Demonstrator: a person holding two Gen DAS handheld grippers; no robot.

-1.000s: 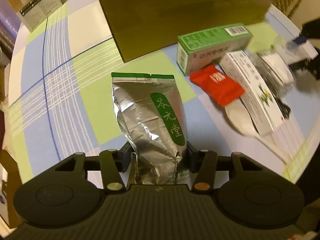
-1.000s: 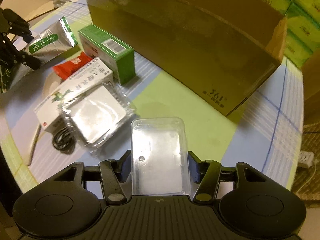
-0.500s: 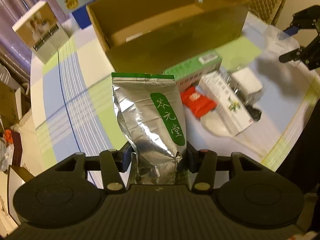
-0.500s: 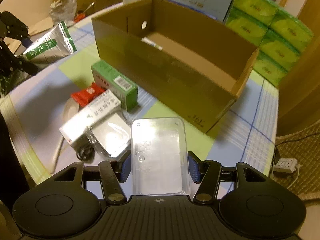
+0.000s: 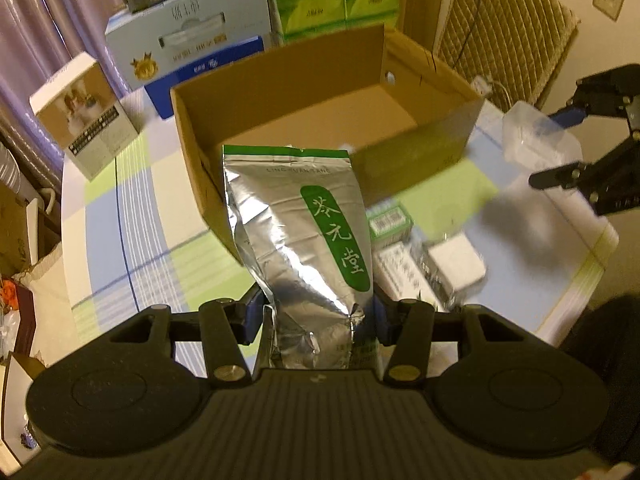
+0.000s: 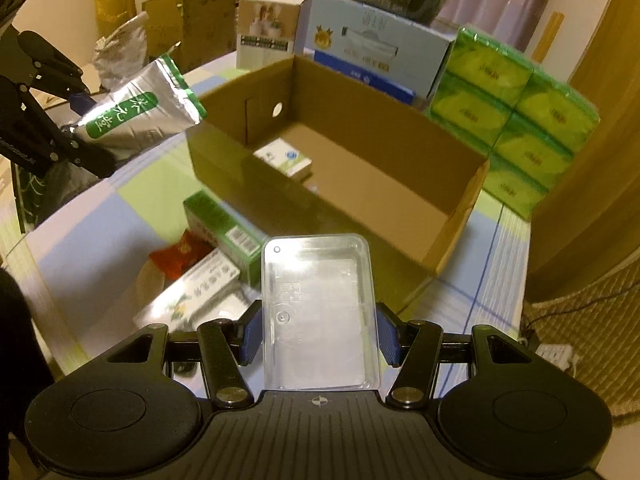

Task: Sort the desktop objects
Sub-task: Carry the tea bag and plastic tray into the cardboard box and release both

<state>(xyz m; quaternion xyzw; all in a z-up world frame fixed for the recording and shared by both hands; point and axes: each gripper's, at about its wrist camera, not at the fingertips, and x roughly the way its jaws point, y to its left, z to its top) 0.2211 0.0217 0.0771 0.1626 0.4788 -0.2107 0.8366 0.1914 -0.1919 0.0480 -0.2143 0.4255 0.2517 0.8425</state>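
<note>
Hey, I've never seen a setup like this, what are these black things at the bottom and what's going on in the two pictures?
Each picture comes from a camera mounted on a hand-held two-finger gripper, looking forward along its fingers. The black shapes are the gripper bodies. The left gripper clamps a silver foil pouch; the right gripper clamps a clear plastic tray. Ahead, an open cardboard box stands on a checked tablecloth with one small carton inside. A green box, a red packet and other packages lie beside it.
</note>
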